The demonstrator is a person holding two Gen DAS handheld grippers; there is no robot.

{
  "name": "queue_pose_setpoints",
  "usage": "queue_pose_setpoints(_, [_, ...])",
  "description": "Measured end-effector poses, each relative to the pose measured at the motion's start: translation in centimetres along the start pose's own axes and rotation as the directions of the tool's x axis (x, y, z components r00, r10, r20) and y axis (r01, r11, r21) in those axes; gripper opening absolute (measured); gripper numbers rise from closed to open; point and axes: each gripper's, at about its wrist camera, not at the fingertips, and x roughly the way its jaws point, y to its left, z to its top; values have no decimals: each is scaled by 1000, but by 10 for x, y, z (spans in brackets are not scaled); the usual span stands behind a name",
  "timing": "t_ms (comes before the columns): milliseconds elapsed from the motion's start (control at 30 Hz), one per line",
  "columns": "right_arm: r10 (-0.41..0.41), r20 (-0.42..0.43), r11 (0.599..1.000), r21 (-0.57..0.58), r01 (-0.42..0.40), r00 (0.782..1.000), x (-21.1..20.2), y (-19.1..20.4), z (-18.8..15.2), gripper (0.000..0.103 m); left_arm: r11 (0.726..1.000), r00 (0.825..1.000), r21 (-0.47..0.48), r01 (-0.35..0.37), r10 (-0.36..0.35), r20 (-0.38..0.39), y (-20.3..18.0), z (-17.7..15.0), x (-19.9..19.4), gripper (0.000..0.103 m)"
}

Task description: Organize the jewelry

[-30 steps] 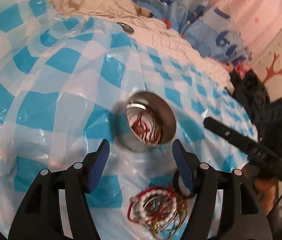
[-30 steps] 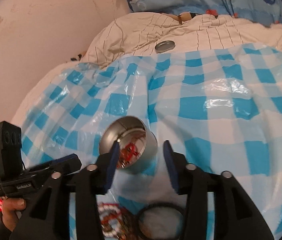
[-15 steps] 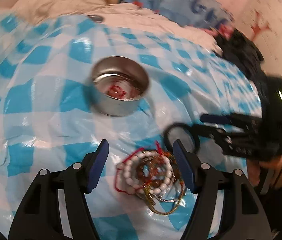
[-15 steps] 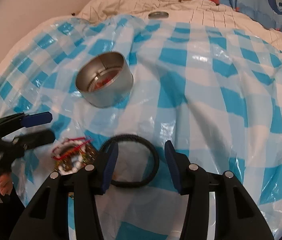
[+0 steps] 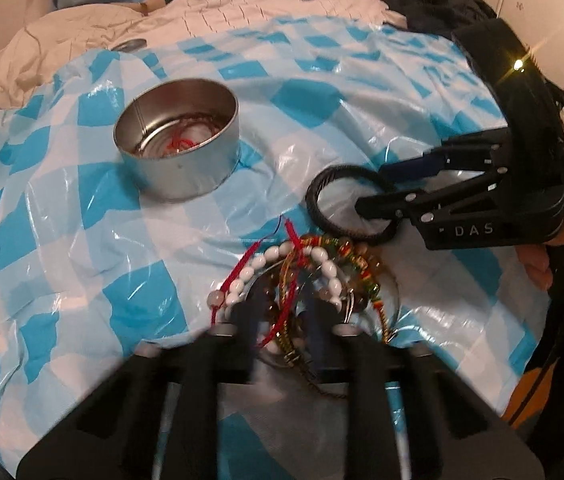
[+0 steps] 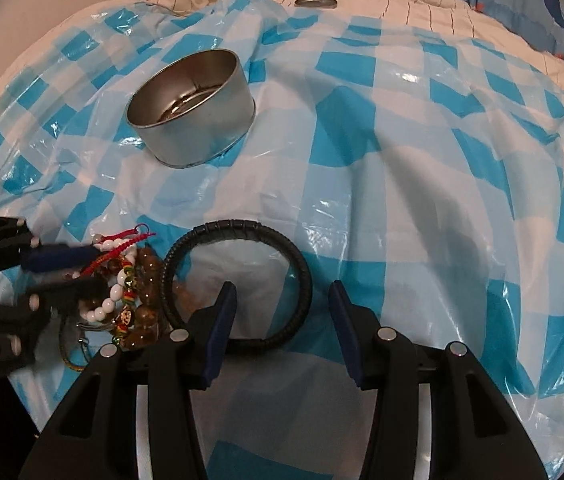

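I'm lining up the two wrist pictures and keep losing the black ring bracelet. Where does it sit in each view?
Left wrist view: the black ring bracelet lies right of centre, at the right gripper tips.
Right wrist view: the bracelet lies low in the middle, its right side between the open fingers.
Shared landmark: the round metal tin, up and left of it in both.

A bed with a cream quilt carries a blue-and-white checked plastic sheet that fills most of both views. On the sheet, an open metal tin stands at upper left, a black ring lies at lower centre of the right view, and a heap of beaded bracelets lies just left of it, touching it. A small metal lid rests on the quilt at the top, beyond the sheet's far edge.
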Motion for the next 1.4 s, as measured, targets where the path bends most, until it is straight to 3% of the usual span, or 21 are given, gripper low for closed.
queue_pose_setpoints(33, [0, 1, 1000, -12, 0, 1000, 0, 2, 0, 29, 1000, 1000, 0, 6, -6, -3, 1, 1, 0, 2])
queue_pose_setpoints(67, [-10, 4, 1000, -19, 10, 1000, 0, 4, 0, 15, 1000, 1000, -3, 19, -19, -3, 2, 1, -2, 2])
queue_pose_setpoints(167, [-33, 39, 999, -17, 34, 999, -8, 4, 4, 8, 997, 997, -42, 66, -64, 40, 10, 7, -15, 2])
queue_pose_setpoints(433, [1, 122, 1000, 22, -3, 993, -35, -1, 17, 8, 958, 968, -210, 196, -156, 196, 56, 16, -52, 2])
queue_pose_setpoints(633, [9, 144, 1000, 11, -11, 989, -41, 6, 23, 8, 943, 950, -172, 287, -256, 179, 52, 20, -54, 3])
queue_pose_setpoints(800, [6, 142, 1000, 12, -8, 990, -41, 6, 23, 8, 950, 963, -161, 267, -255, 87, 43, 17, -38, 5])
queue_pose_setpoints(933, [3, 141, 1000, 18, -6, 990, -41, 3, 22, 8, 944, 960, -182, 275, -259, 103, 48, 16, -38, 6])
queue_pose_setpoints(1100, [6, 144, 1000, 18, -9, 990, -41, 2, 23, 8, 923, 942, -200, 329, -307, 134, 52, 16, -41, 6])
queue_pose_setpoints(1300, [6, 143, 1000, 18, -9, 990, -41, 2, 23, 8, 950, 967, -182, 254, -247, 63, 43, 19, -26, 7])
queue_pose_setpoints(1400, [6, 144, 1000, 19, -9, 990, -41, 2, 23, 8, 942, 958, -181, 284, -269, 101, 43, 22, -32, 7])
